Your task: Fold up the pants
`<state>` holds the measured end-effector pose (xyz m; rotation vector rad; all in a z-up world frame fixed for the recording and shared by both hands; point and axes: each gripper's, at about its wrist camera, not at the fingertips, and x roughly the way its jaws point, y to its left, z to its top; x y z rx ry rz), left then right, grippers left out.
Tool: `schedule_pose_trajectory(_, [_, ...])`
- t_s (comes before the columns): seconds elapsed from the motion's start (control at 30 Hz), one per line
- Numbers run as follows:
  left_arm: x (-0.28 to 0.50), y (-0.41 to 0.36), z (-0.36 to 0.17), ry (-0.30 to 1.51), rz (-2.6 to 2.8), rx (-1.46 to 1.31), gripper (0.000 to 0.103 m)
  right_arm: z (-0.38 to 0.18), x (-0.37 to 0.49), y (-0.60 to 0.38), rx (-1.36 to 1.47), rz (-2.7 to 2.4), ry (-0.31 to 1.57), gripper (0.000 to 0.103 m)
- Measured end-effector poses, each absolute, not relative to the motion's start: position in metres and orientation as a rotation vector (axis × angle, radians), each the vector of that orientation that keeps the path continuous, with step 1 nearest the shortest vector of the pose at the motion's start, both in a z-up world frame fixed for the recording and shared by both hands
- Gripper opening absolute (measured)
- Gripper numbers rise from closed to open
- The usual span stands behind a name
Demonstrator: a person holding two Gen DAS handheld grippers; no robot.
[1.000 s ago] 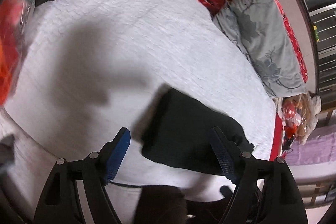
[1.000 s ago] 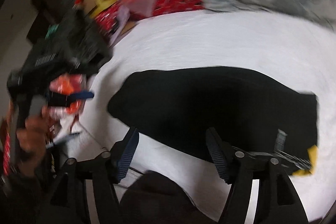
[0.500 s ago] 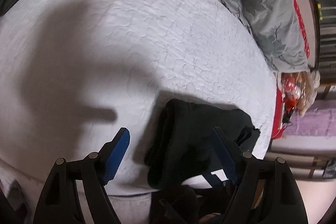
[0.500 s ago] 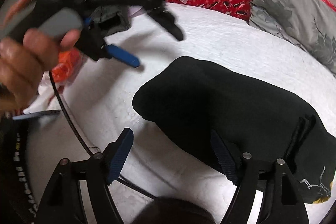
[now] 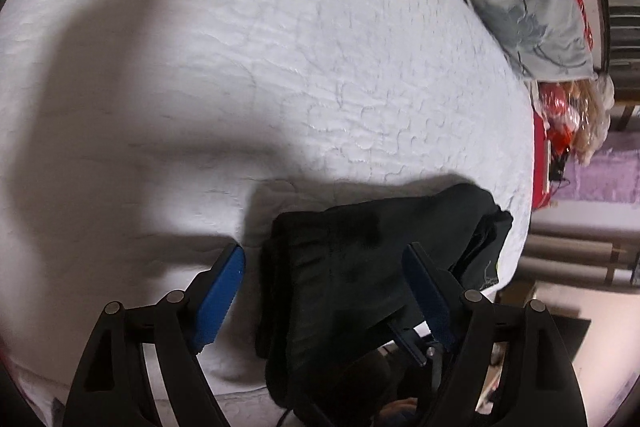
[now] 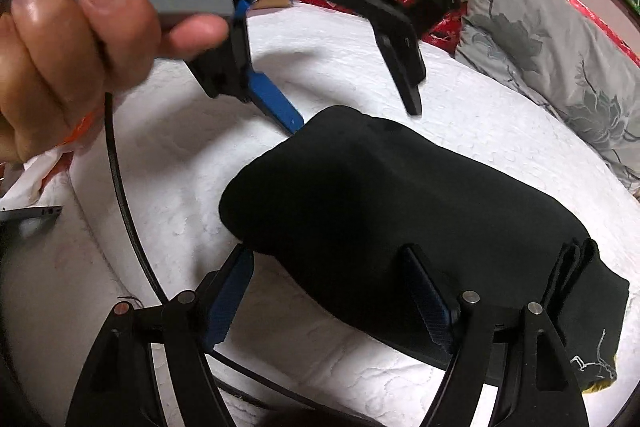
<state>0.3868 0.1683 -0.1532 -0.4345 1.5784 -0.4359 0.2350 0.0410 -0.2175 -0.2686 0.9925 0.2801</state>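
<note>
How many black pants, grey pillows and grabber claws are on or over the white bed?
Black pants: 1, folded up
Grey flowered pillow: 1
Grabber claws: 2, the left gripper and the right gripper, both open
Total: 4

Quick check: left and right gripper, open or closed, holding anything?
Left gripper: open, holding nothing, over the black pants.
Right gripper: open, holding nothing, jaws just widened.
</note>
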Motion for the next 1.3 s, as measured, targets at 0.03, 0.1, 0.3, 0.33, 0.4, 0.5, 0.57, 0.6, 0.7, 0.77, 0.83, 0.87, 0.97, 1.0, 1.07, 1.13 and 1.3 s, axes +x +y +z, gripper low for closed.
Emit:
schedule_pose_trajectory(0.03, [0.389, 0.166, -0.157, 1.585, -0.447, -0.435, 0.081, -0.217, 0.235, 0.041, -0.275, 0.269, 0.99, 0.079])
schedule_pose_trajectory(0.1, [0.395, 0.163, -0.161, 1.578, -0.477, -0.443, 0.083, -0.218, 0.235, 0.044, -0.287, 0.254, 0.989, 0.079])
schedule_pose_trajectory(0.3, [0.41, 0.168, -0.173, 1.603, -0.541, -0.475, 0.082, -0.223, 0.237, 0.066, -0.399, 0.187, 0.96, 0.079])
schedule_pose_trajectory(0.33, [0.412, 0.168, -0.173, 1.607, -0.548, -0.467, 0.082, -0.222, 0.236, 0.072, -0.423, 0.183, 0.942, 0.079])
schedule_pose_trajectory(0.4, [0.415, 0.168, -0.173, 1.613, -0.563, -0.429, 0.083, -0.225, 0.238, 0.079, -0.451, 0.179, 0.935, 0.078])
schedule_pose_trajectory(0.5, [0.417, 0.164, -0.172, 1.613, -0.58, -0.377, 0.083, -0.231, 0.245, 0.083, -0.465, 0.184, 0.962, 0.075])
schedule_pose_trajectory(0.57, [0.417, 0.161, -0.171, 1.606, -0.581, -0.362, 0.082, -0.231, 0.249, 0.083, -0.461, 0.197, 0.963, 0.071])
schedule_pose_trajectory(0.6, [0.417, 0.161, -0.171, 1.603, -0.583, -0.372, 0.081, -0.23, 0.25, 0.083, -0.462, 0.208, 0.96, 0.069])
schedule_pose_trajectory(0.7, [0.417, 0.166, -0.171, 1.58, -0.571, -0.426, 0.07, -0.228, 0.247, 0.084, -0.472, 0.271, 0.95, 0.05])
schedule_pose_trajectory(0.77, [0.415, 0.169, -0.174, 1.582, -0.55, -0.422, 0.058, -0.226, 0.244, 0.085, -0.491, 0.301, 0.938, 0.036])
schedule_pose_trajectory(0.83, [0.412, 0.176, -0.176, 1.586, -0.528, -0.447, 0.049, -0.224, 0.242, 0.083, -0.495, 0.317, 0.929, 0.031])
schedule_pose_trajectory(0.87, [0.407, 0.178, -0.176, 1.585, -0.522, -0.457, 0.042, -0.222, 0.242, 0.08, -0.487, 0.32, 0.928, 0.029])
schedule_pose_trajectory(0.97, [0.402, 0.185, -0.177, 1.589, -0.501, -0.499, 0.036, -0.216, 0.242, 0.07, -0.437, 0.319, 0.927, 0.026])
schedule_pose_trajectory(1.0, [0.401, 0.186, -0.177, 1.589, -0.5, -0.506, 0.036, -0.215, 0.243, 0.067, -0.421, 0.321, 0.927, 0.026])
schedule_pose_trajectory(1.07, [0.399, 0.185, -0.175, 1.588, -0.497, -0.501, 0.036, -0.211, 0.244, 0.057, -0.354, 0.325, 0.941, 0.026])
schedule_pose_trajectory(1.13, [0.399, 0.182, -0.172, 1.591, -0.495, -0.488, 0.036, -0.209, 0.249, 0.045, -0.246, 0.337, 0.97, 0.026])
schedule_pose_trajectory(1.3, [0.405, 0.178, -0.168, 1.615, -0.489, -0.487, 0.049, -0.211, 0.255, 0.023, -0.06, 0.346, 1.011, 0.027])
